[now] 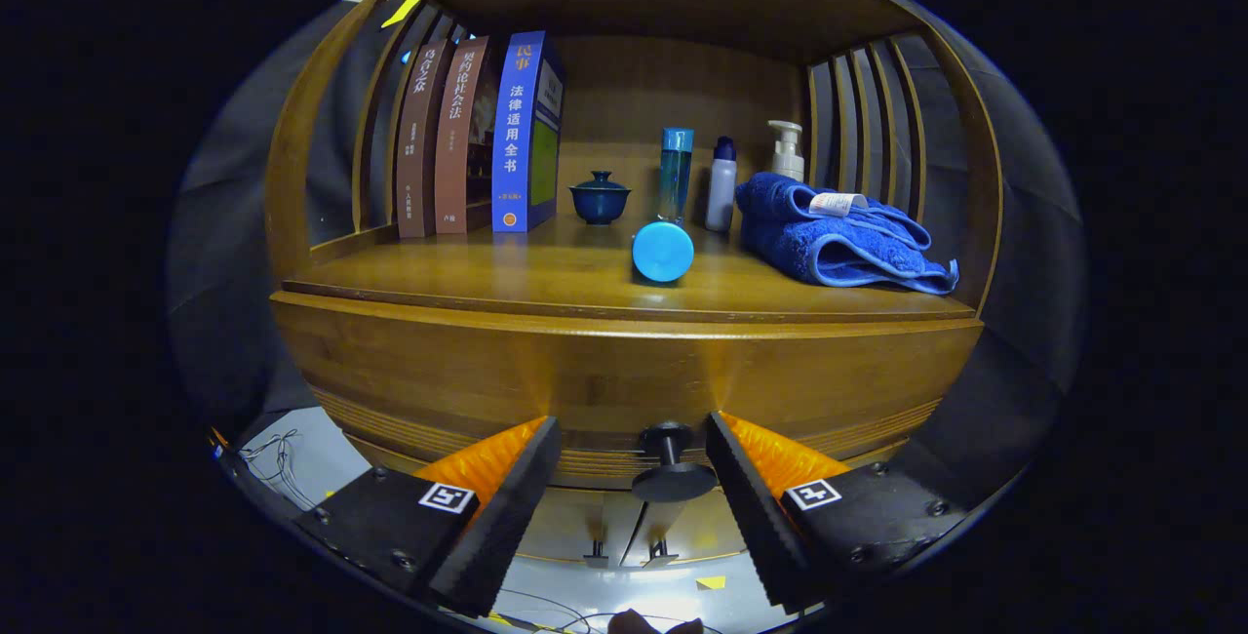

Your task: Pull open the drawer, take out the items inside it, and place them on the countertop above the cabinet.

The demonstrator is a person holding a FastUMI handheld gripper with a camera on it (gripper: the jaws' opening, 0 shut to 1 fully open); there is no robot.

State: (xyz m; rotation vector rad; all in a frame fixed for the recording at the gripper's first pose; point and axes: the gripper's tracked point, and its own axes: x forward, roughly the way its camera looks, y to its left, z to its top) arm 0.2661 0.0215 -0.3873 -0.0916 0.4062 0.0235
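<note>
Between the two spread fingers of our claw sits the drawer knob, a dark mushroom-shaped pull on the closed drawer front; neither finger touches it, so the claw grips nothing. With the drawer shut, we cannot see what it holds. That fits a drawer waiting to be pulled, or one emptied and pushed back.

If a pull on the knob comes next, we judge the risks to be these. The knob lies nearer the right finger than the left, so closing off-centre could nudge it sideways, or let the pads catch just the disc's rim and slip off. A pull that is not straight could jam the drawer. On the worktop the cylinder lying on its side could roll forward and off the front edge if the cabinet is jolted.

We count on the worktop: three upright books, one small lidded cup, one tall clear blue bottle, one white bottle with a dark cap, one pump dispenser, one folded blue towel, and that one lying cylinder.
</note>
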